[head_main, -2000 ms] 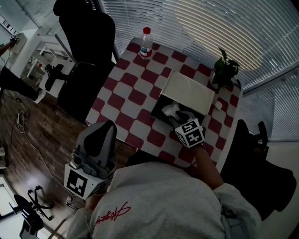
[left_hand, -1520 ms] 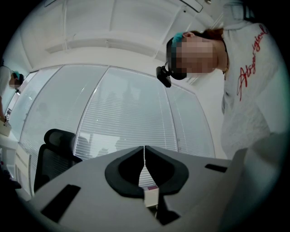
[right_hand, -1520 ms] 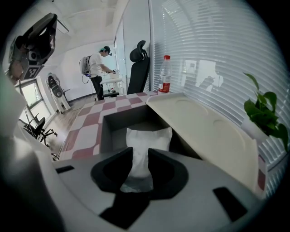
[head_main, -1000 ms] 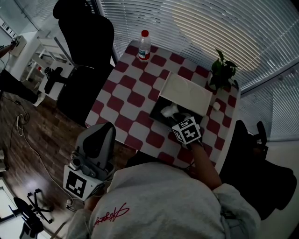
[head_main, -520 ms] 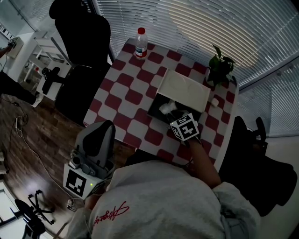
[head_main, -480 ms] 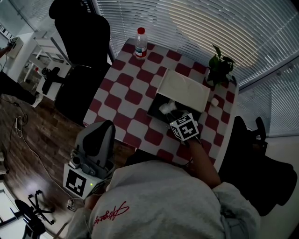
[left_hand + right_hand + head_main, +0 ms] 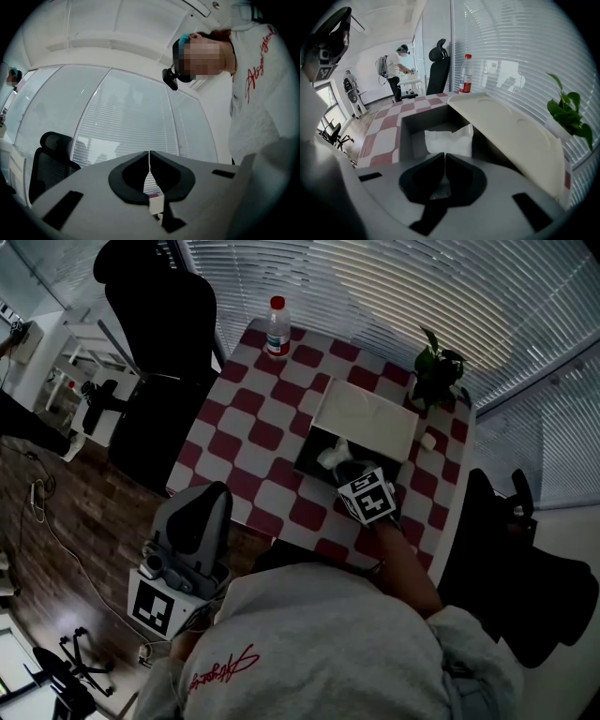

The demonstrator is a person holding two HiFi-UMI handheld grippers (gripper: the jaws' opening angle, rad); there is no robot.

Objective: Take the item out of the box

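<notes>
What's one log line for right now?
right gripper: jaws just closed on white packet inside box | left gripper: shut, empty | item: not out yet

Right hand-held gripper (image 7: 344, 468) at white item (image 7: 329, 457) in open box (image 7: 367, 414), checkered table (image 7: 246, 418), bottle (image 7: 276, 326), plant (image 7: 437, 367)

A water bottle (image 7: 276, 326) and a potted plant (image 7: 439, 367) stand well apart on the checkered table (image 7: 246, 442).

White packet (image 7: 449, 140) in the open box (image 7: 410, 126)
Crumpled, it stands upright inside the dark box, cream lid (image 7: 511, 136) tilted back
</notes>
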